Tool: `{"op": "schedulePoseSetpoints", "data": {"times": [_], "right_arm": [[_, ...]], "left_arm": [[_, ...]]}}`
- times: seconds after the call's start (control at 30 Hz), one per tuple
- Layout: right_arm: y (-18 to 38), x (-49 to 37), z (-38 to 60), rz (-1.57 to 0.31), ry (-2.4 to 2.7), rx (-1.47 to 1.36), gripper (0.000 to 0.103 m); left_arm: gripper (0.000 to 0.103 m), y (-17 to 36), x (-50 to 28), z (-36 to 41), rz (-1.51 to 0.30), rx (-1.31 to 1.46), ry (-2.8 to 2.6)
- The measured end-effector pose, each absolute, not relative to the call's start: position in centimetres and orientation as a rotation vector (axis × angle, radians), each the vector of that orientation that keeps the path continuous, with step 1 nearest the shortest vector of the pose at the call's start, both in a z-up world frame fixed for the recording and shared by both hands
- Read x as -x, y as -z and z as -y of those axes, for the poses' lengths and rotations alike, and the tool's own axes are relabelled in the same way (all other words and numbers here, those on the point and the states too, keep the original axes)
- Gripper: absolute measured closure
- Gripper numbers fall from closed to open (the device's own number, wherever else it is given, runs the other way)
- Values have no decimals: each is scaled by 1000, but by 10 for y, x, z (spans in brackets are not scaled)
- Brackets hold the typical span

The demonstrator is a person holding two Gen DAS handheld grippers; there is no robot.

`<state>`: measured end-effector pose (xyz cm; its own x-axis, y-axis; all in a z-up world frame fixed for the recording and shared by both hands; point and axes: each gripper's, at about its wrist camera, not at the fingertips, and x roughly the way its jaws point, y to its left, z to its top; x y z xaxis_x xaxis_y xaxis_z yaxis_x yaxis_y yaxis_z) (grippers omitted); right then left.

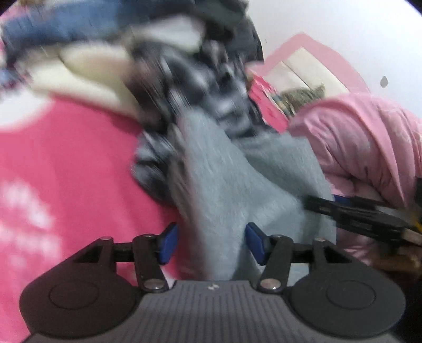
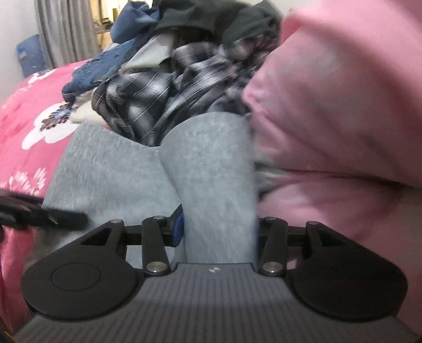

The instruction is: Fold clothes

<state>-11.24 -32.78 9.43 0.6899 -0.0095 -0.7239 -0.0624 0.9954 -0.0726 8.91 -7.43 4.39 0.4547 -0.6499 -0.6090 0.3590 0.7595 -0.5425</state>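
A grey fleece garment (image 1: pixel 224 179) lies on the pink floral bedspread (image 1: pixel 66 163). One thick fold of it runs up between the blue pads (image 1: pixel 168 241) of my left gripper (image 1: pixel 212 242), which is shut on it. In the right wrist view another fold of the grey garment (image 2: pixel 211 168) fills my right gripper (image 2: pixel 219 229), shut on it; one blue pad (image 2: pixel 179 229) shows and the other is hidden by the cloth. Each gripper also appears in the other's view: the right gripper (image 1: pixel 356 216) at the far right, the left gripper (image 2: pixel 39 216) at the far left.
Behind the grey garment is a heap of clothes: a dark plaid shirt (image 2: pixel 163 92), blue jeans (image 2: pixel 105 63), a cream garment (image 1: pixel 87 71) and black cloth (image 2: pixel 211 18). A pink padded jacket (image 2: pixel 343 105) presses in at the right. A grey curtain (image 2: pixel 66 29) hangs at the back left.
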Motion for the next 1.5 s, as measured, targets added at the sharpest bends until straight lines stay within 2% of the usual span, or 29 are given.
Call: {"op": "schedulePoseSetpoints", "data": {"times": [0.07,0.13,0.23,0.3,0.33,0.37,0.4,0.43,0.47,0.5,0.53,0.67,0.73,0.8,0.83,0.87,0.9,0.93,1.13,1.3,1.5], "right_arm": [[-116,134,324,-733,14,136,58],[-136,154,324,-639,-20,159,57],[-136,153,321,-620,-144,135,56],[-116,140,314,-646,-153,143,57],[-105,133,311,-659,-158,148,57],[-95,127,308,-672,-163,152,58],[-83,118,308,-688,-152,149,59],[-70,107,313,-709,-112,133,63],[-57,97,320,-725,-85,103,74],[-48,90,328,-729,-73,63,82],[-45,86,334,-733,-44,52,103],[-56,91,337,-753,-22,-8,103],[-68,103,334,-742,-27,0,94],[-81,120,329,-700,-100,18,79],[-83,125,327,-698,-131,19,77],[-77,126,326,-723,-136,10,75],[-71,127,325,-748,-142,2,75],[-65,128,325,-773,-147,-7,75],[-33,135,320,-917,-177,-58,75],[-46,158,317,-960,-189,-10,75],[-75,153,310,-823,-221,-12,75]], "left_arm": [[72,-61,-86,59,-818,350,634],[83,-78,-91,65,-738,343,683],[86,-80,-99,99,-696,291,781],[84,-69,-103,131,-698,219,832],[87,-61,-105,146,-699,174,842],[96,-48,-105,156,-698,100,798],[100,-35,-104,164,-691,33,761],[100,-25,-103,167,-666,1,751],[100,-22,-104,168,-660,15,748],[100,-19,-105,168,-655,29,744],[100,-18,-106,168,-656,42,740],[98,-45,-108,167,-726,57,725],[89,-61,-96,165,-693,-15,721],[79,-66,-96,177,-682,-94,745],[73,-64,-100,185,-698,-126,765],[72,-52,-109,194,-749,-155,788],[71,-42,-116,203,-783,-185,803],[76,-38,-116,209,-758,-212,792],[76,-34,-105,234,-693,-365,750],[76,-35,-110,227,-719,-310,762],[76,-35,-107,227,-715,-312,757]]}}
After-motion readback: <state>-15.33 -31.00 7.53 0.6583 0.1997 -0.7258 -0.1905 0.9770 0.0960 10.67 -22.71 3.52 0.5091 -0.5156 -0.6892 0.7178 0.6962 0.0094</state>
